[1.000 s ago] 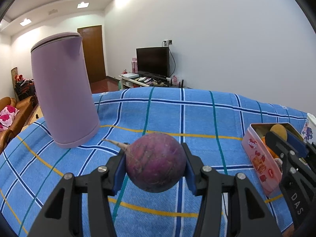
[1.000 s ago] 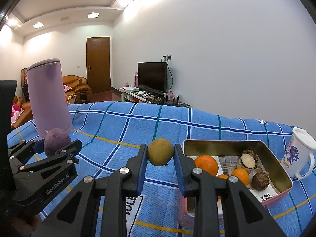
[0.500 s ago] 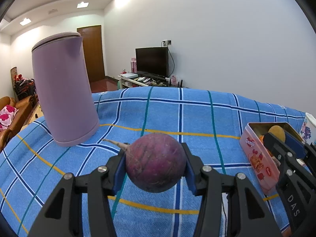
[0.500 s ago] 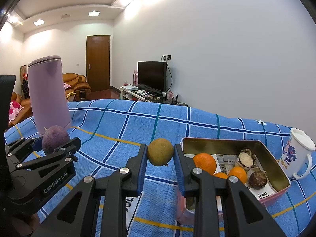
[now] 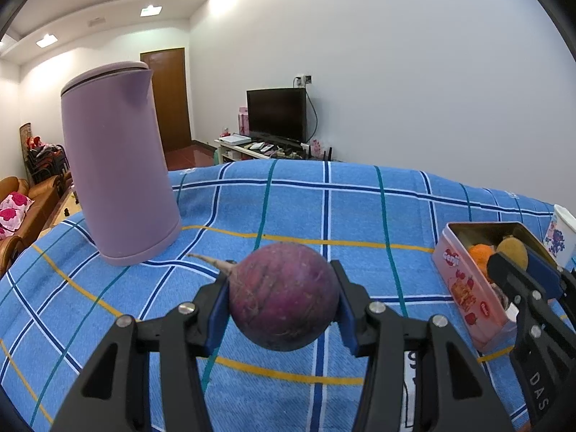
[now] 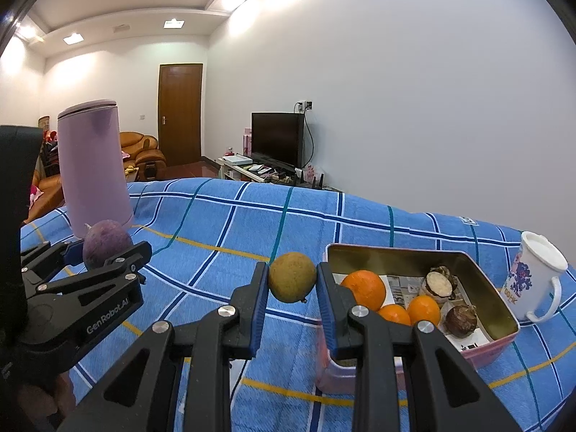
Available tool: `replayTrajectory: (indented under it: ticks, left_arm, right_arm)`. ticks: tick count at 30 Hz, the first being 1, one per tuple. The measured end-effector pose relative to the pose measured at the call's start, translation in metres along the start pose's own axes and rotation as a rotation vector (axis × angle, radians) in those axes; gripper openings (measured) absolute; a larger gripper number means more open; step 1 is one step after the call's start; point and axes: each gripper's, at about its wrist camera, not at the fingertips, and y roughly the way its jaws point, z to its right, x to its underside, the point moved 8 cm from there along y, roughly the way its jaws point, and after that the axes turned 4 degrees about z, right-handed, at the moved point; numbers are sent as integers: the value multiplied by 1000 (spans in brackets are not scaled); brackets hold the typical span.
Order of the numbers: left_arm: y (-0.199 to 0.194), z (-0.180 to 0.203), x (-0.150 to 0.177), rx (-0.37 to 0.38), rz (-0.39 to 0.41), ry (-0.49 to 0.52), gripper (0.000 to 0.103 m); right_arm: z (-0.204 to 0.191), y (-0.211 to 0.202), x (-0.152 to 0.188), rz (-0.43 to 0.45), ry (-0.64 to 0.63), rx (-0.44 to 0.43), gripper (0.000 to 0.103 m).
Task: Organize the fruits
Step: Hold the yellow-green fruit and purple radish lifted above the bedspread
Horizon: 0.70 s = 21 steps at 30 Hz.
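Little is altered against the earlier frames: both grips are kept unchanged, while in the right wrist view the pink tin (image 6: 502, 336) is now seen slightly higher and farther right, and in the left wrist view it is seen lower and nearer the right gripper. Item one, a round purple root (image 5: 284, 295), is clamped between the blue pads of the left gripper (image 5: 282, 304) and held clear above the blue checked cloth (image 5: 288, 201); its thin pale tail is pointed up and to the left toward the lilac kettle (image 5: 118, 165), so its long axis is laid roughly level, slanting away from the camera. Item two, a small yellow-green fruit (image 6: 292, 276), is pinched by the right gripper (image 6: 292, 288), jaws drawn narrow onto it, just left of the tin's near corner; it is nearly round, its stem end is turned down and to the right. Item three, the open tin, is set on the cloth and is loaded with three oranges (image 6: 363, 288) and several brown bulbs (image 6: 460, 320), one of them cut, over printed paper. Item four, a white mug (image 6: 532, 277) with blue print, is stood upright just beyond the tin's right end.
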Motion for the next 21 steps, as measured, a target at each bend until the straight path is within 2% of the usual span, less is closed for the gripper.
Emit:
replayTrajectory:
  ticks: [21]
  left_arm:
    - [-15,10,3,6,16,13,52]
  right_arm:
    - [10,-12,3,7,-10,22,28]
